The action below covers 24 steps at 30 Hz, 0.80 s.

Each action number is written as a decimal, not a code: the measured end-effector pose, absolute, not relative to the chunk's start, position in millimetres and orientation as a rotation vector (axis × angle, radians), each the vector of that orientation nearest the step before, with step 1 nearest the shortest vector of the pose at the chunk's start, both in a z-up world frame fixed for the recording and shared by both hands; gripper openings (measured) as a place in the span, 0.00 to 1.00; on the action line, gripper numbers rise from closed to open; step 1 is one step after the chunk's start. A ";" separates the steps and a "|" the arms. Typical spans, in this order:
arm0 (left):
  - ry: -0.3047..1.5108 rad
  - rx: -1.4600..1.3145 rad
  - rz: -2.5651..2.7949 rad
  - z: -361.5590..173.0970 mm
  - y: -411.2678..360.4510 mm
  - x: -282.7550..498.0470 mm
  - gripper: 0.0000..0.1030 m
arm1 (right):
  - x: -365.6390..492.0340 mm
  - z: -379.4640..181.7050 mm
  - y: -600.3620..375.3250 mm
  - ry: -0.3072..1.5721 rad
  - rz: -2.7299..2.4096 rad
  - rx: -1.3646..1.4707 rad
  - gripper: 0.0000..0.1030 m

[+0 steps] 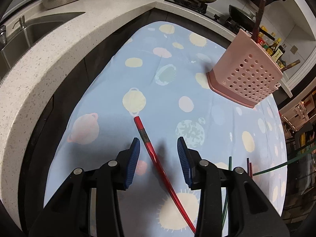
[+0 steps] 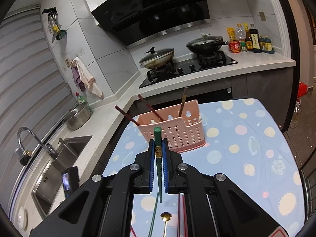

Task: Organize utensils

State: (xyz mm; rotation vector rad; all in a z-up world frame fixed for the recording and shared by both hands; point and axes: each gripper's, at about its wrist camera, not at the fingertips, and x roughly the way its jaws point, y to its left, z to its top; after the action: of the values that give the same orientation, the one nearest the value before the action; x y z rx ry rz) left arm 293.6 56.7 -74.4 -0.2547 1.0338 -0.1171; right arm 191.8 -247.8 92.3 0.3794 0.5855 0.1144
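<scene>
On the cloth (image 1: pixel 173 63) a red chopstick (image 1: pixel 158 156) lies between the left gripper's (image 1: pixel 158 146) wide-spread fingers, untouched. The right gripper (image 2: pixel 158 147) is clamped on a green chopstick (image 2: pixel 158 136), lifted. Beneath it lie more chopsticks and a gold spoon (image 2: pixel 165 216). Farther off, the pink basket (image 2: pixel 173 133) holds three brown chopsticks (image 2: pixel 151 107), leaning.
</scene>
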 end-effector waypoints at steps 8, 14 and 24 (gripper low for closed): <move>1.087 -0.267 -0.095 -98.4 54.9 315.4 0.24 | 213.1 84.2 -232.5 0.607 0.139 0.355 0.07; 1.084 -0.263 -0.083 -103.2 57.4 318.1 0.12 | 220.7 78.5 -235.3 0.619 0.129 0.366 0.07; 1.017 -0.305 -0.158 -64.0 54.3 292.7 0.07 | 212.4 81.2 -244.4 0.613 0.104 0.375 0.07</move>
State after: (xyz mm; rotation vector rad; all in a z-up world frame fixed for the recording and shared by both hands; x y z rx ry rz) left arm 292.7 54.3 -64.0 -0.3052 1.0168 -0.1584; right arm 212.4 -244.4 81.2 0.3746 0.6131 0.1041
